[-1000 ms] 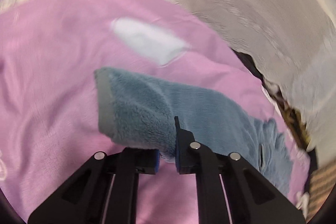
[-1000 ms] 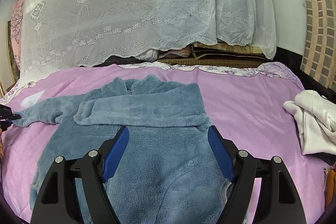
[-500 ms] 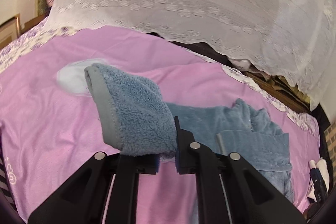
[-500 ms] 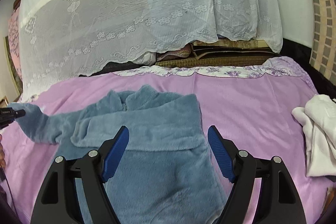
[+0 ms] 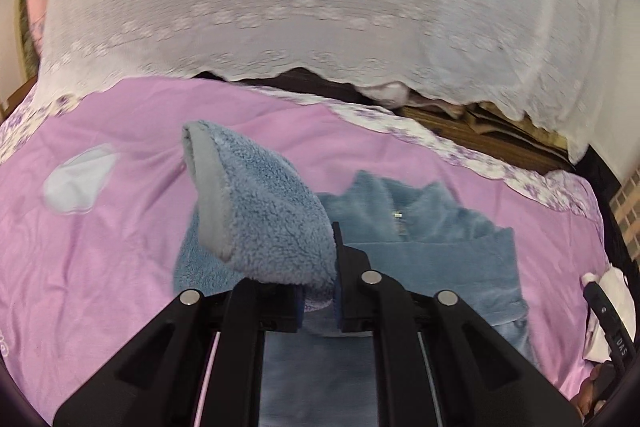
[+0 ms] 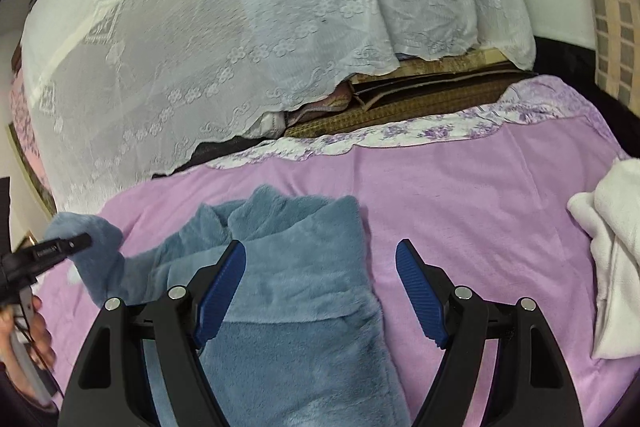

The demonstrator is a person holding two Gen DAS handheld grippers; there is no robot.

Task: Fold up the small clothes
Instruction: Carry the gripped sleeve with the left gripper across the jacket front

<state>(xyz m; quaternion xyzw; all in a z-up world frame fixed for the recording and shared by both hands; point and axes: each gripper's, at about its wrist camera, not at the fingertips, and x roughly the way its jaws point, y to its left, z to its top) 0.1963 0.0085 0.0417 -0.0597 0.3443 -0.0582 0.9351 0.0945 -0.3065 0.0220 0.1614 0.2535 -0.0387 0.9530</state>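
Observation:
A fluffy blue fleece top (image 6: 296,291) lies on the pink bedspread (image 6: 472,211), one sleeve folded across its chest. My left gripper (image 5: 318,301) is shut on the cuff of the other sleeve (image 5: 260,211), which is lifted off the bed with its grey lining showing. In the right wrist view that same sleeve (image 6: 94,247) hangs from the left gripper (image 6: 76,241) at the far left. My right gripper (image 6: 320,287) stands open above the top's right edge, with nothing between its blue pads (image 6: 420,291).
A white garment (image 6: 612,247) is heaped at the bed's right side. A small pale blue cloth (image 5: 78,179) lies on the left of the bedspread. A white lace curtain (image 6: 248,27) hangs behind the bed over stacked mats (image 6: 420,95). A hand (image 6: 28,331) shows at lower left.
The left gripper has lifted the sleeve cuff off the bed and carried it to the right, toward the top's body. The right gripper has drifted right and up, still open.

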